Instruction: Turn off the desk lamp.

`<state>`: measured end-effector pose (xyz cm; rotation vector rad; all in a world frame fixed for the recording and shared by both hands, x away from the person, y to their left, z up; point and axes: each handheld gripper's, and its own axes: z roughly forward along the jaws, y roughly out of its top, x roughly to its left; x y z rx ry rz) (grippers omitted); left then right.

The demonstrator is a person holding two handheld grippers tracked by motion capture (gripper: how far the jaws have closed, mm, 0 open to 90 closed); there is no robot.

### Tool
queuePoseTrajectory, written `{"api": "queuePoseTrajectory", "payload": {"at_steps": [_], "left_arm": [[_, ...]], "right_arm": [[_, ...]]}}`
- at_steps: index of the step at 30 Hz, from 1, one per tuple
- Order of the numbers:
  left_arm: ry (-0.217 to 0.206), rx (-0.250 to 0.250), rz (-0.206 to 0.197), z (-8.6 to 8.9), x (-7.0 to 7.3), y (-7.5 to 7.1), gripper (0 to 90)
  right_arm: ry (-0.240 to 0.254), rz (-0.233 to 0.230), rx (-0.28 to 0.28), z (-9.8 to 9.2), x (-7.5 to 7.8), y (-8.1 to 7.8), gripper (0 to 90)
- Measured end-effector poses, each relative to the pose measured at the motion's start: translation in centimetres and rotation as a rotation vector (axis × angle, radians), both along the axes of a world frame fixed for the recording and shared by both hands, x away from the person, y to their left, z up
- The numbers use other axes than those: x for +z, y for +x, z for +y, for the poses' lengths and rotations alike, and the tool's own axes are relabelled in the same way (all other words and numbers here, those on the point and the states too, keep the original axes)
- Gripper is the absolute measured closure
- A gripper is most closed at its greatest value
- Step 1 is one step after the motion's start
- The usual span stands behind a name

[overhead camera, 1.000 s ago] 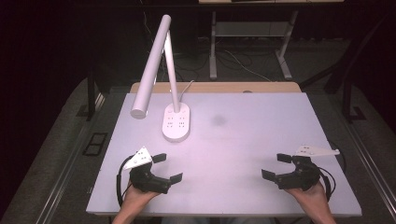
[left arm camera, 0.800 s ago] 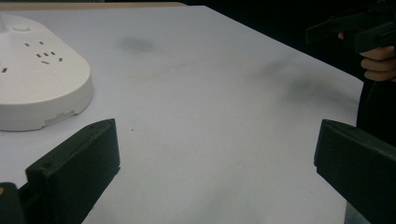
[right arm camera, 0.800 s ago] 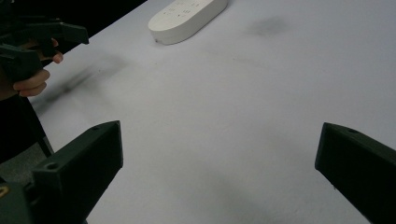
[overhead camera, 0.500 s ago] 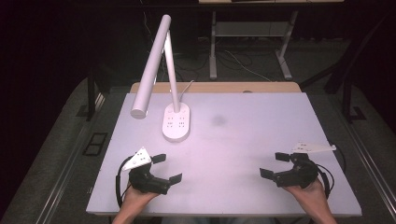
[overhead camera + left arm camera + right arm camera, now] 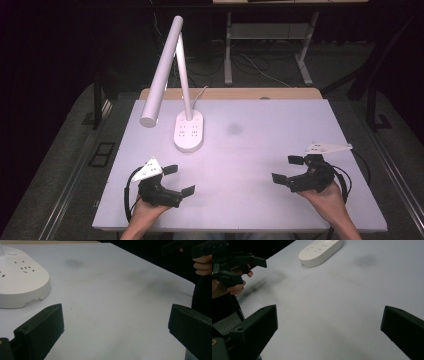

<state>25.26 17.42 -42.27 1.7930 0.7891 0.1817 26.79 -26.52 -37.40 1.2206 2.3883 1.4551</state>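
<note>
high view: the left gripper [image 5: 179,180] rests low at the near left of the white bench [image 5: 260,145], jaws spread apart with nothing between them. the right gripper [image 5: 287,169] sits at the near right, jaws likewise wide apart and empty. the white desk lamp [image 5: 165,75] stands at the far left of the bench on its oval socket base [image 5: 189,131], nearer the left gripper yet well apart from both. a faint dark smudge [image 5: 233,129] marks the bench just right of the base.
</note>
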Motion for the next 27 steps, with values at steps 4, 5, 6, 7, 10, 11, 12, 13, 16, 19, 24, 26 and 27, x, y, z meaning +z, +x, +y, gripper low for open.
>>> {"api": "queuePoseTrajectory", "payload": {"at_steps": [4, 5, 6, 7, 10, 11, 12, 13, 16, 19, 24, 26, 27], "left_arm": [[-0.002, 0.000, 0.001, -0.1, 0.0, -0.1, 0.0], [-0.002, 0.000, 0.002, -0.1, 0.0, -0.1, 0.0], [-0.001, -0.001, 0.003, -0.1, 0.0, 0.0, 0.0], [0.001, -0.002, 0.002, -0.1, 0.0, 0.0, 0.0], [-0.001, 0.000, 0.004, -0.1, 0.0, 0.0, 0.0], [-0.001, 0.001, 0.003, -0.1, 0.0, 0.0, 0.0], [-0.002, 0.001, 0.003, 0.0, 0.0, 0.0, 0.0], [-0.001, 0.001, 0.003, 0.0, 0.0, 0.0, 0.0], [-0.002, 0.001, 0.002, 0.0, 0.0, 0.0, 0.0], [-0.002, 0.002, 0.004, 0.0, 0.0, -0.1, 0.0], [-0.003, 0.005, 0.004, 0.0, 0.0, 0.0, 0.0], [-0.003, 0.003, 0.002, 0.0, 0.0, 0.0, 0.0], [-0.004, 0.002, 0.003, 0.0, 0.0, 0.0, 0.0]], "right_arm": [[0.001, 0.000, 0.004, 0.3, 0.3, 0.4, 0.8], [0.001, 0.000, 0.004, 0.3, 0.3, 0.4, 0.8], [-0.003, -0.004, 0.008, 0.4, 0.5, 0.7, 0.8], [-0.003, -0.004, 0.008, 0.4, 0.5, 0.7, 0.8], [-0.002, -0.001, 0.013, 0.7, 0.8, 1.1, 0.8], [-0.002, -0.001, 0.013, 0.7, 0.8, 1.1, 0.8], [-0.007, -0.001, 0.018, 0.9, 1.0, 1.3, 0.8], [-0.010, -0.005, 0.021, 1.1, 1.1, 1.5, 0.8], [-0.019, -0.007, 0.027, 1.4, 1.4, 1.9, 0.8], [-0.027, -0.016, 0.033, 1.8, 1.8, 2.2, 0.8], [-0.032, -0.020, 0.049, 2.3, 2.1, 2.5, 0.8], [-0.038, -0.020, 0.054, 2.6, 2.3, 2.7, 0.8], [-0.043, -0.022, 0.063, 2.9, 2.6, 2.9, 0.8]]}}
